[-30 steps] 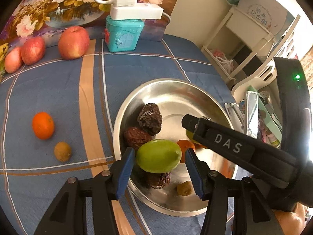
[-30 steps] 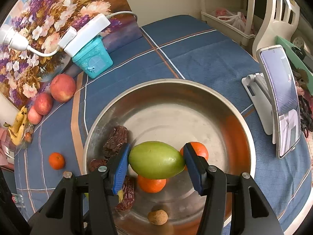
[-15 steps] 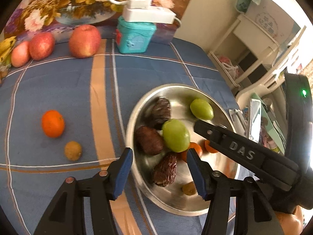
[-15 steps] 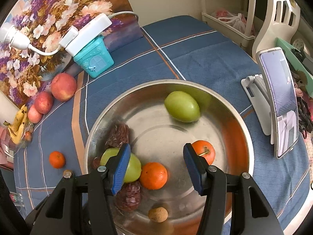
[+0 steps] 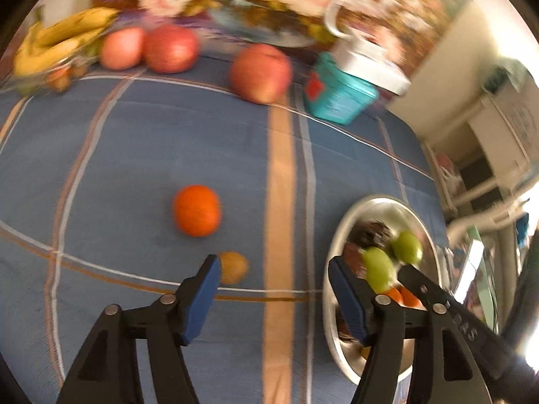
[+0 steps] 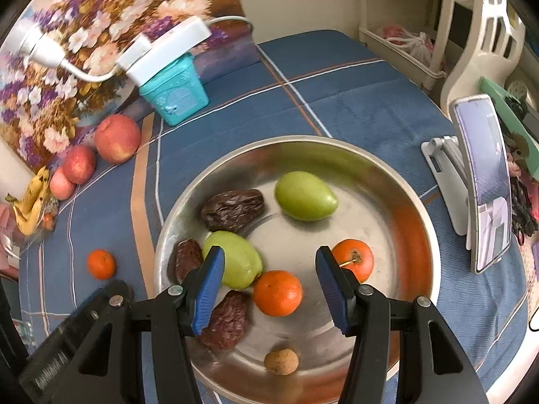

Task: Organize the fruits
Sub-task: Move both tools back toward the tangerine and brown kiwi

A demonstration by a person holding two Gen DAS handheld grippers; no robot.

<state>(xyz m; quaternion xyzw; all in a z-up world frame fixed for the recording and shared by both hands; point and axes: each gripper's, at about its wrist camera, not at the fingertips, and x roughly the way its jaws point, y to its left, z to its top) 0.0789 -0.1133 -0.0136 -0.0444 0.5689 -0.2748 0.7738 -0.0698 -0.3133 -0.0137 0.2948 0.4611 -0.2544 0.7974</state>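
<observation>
A steel bowl (image 6: 414, 202) holds two green fruits (image 6: 305, 196) (image 6: 241, 262), two oranges (image 6: 278, 293), several dark dates (image 6: 232, 208) and a walnut (image 6: 281, 362). My right gripper (image 6: 269, 284) is open and empty above the bowl. My left gripper (image 5: 274, 298) is open and empty over the blue cloth, left of the bowl (image 5: 331, 245). A loose orange (image 5: 197, 210) and a small brown fruit (image 5: 232, 267) lie on the cloth just ahead of its left finger. The left wrist view is blurred.
Three apples (image 5: 261, 72) and bananas (image 5: 57, 42) lie along the back by a flower painting. A teal box (image 6: 175, 96) carries a white power strip. A phone on a stand (image 6: 481, 181) stands right of the bowl.
Both grippers let go of their green fruits, which now lie in the bowl. My left gripper has swung left, away from the bowl, toward the loose orange. My right gripper stays over the bowl.
</observation>
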